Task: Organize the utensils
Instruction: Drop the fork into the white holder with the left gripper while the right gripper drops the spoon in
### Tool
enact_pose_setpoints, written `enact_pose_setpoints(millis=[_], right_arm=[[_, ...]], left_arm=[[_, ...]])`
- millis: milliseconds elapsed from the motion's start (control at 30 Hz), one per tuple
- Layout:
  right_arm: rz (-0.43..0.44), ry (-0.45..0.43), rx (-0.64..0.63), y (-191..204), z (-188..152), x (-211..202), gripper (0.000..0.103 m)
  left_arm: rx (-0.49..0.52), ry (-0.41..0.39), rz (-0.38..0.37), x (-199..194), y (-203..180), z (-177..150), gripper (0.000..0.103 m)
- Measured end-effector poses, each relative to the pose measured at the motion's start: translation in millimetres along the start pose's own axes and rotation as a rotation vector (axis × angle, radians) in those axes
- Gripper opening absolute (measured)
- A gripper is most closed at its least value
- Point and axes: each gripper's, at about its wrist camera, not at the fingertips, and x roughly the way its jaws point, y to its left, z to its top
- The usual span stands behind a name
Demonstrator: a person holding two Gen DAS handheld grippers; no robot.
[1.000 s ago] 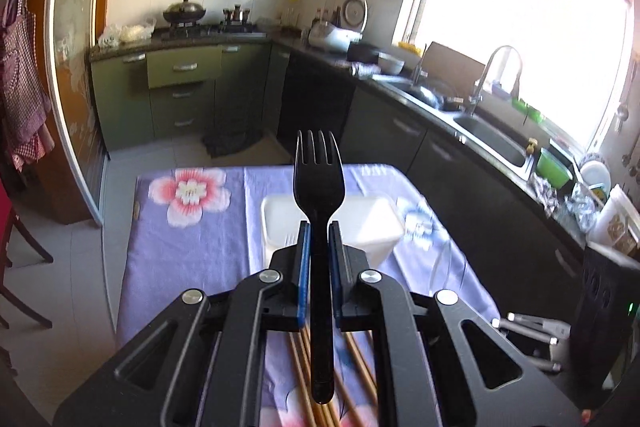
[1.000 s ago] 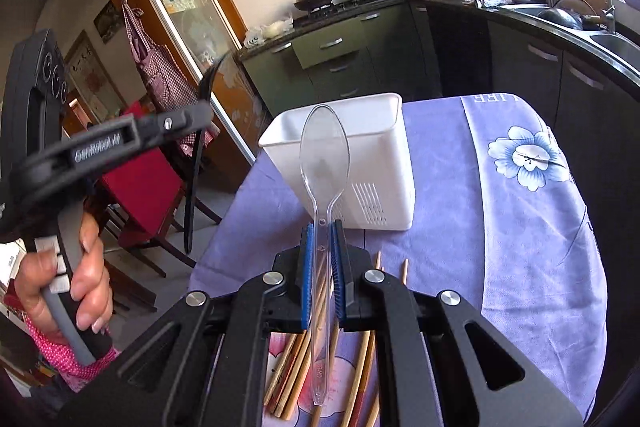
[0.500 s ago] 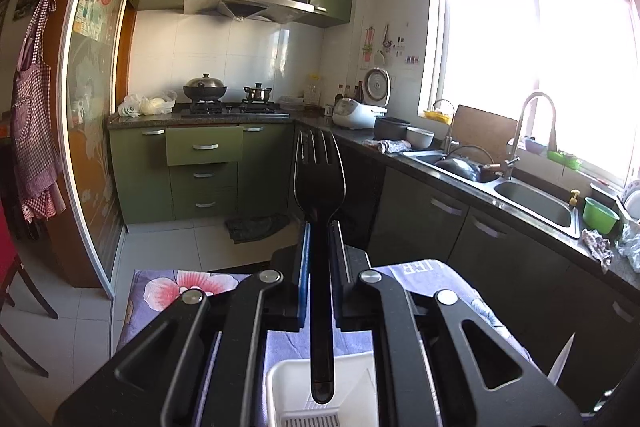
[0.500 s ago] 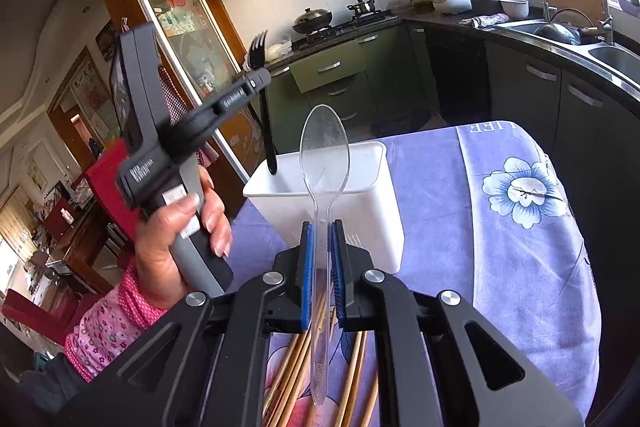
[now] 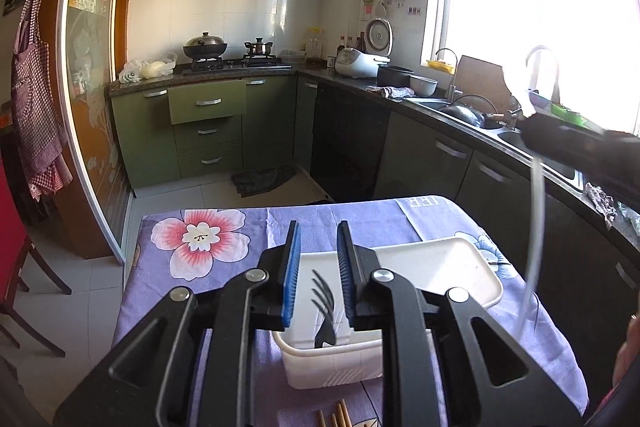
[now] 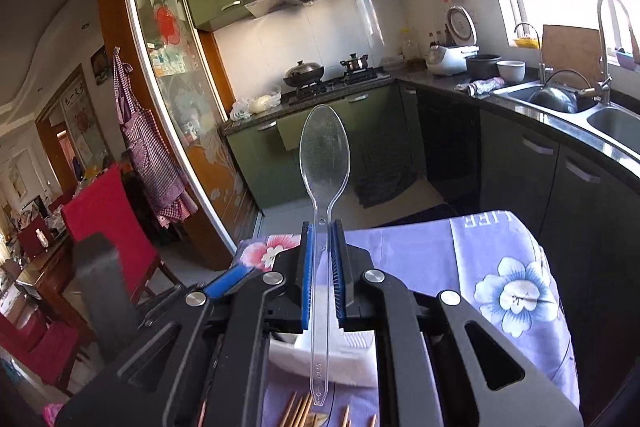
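Observation:
My left gripper (image 5: 318, 263) hovers over the near end of a white plastic bin (image 5: 460, 255), and its jaws are opening. A black plastic fork (image 5: 324, 303) stands free inside the bin, tines up, just below the gap and touched by neither blue pad. My right gripper (image 6: 323, 239) is shut on the handle of a clear plastic spoon (image 6: 324, 151), bowl pointing up. The left wrist view shows that spoon (image 5: 534, 227) hanging at the right, above the bin's far end. The right gripper's body largely hides the bin (image 6: 352, 359).
The bin sits on a table with a purple floral cloth (image 5: 240, 223). Several wooden chopsticks (image 6: 300, 413) lie on the cloth near the front edge. A red chair (image 6: 108, 227) stands to the left. Dark cabinets with a sink (image 5: 460, 107) run along the right.
The left gripper came down over the bin, its jaws parted and the fork dropped out of them into the bin. The right gripper rose, still gripping the spoon.

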Motion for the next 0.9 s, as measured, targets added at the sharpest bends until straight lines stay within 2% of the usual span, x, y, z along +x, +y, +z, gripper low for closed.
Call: enact_pose_setpoints(millis=[133, 233, 400, 833, 867, 900], right_arm=[[-0.087, -0.083, -0.047, 7, 17, 25, 0.01], [-0.132, -0.107, -0.077, 9, 16, 44, 0.01], [-0.118, -0.069, -0.072, 5, -8, 61, 0.01], [-0.115, -0.017, -0.161, 14, -80, 42, 0.011], [-0.114, -0.016, -0.164, 14, -83, 39, 0.012], [-0.114, -0.017, -0.168, 14, -85, 37, 0.019]], left_arm=[[-0.002, -0.017, 0.008, -20, 6, 5, 0.024], [-0.009, -0.011, 0.002, -31, 10, 5, 0.025], [-0.018, 0.018, -0.015, -41, 16, 1, 0.025], [0.002, 0.122, -0.044, -52, 10, -23, 0.027], [0.006, 0.131, -0.044, -53, 10, -25, 0.027], [0.007, 0.141, -0.044, -55, 10, -28, 0.027]])
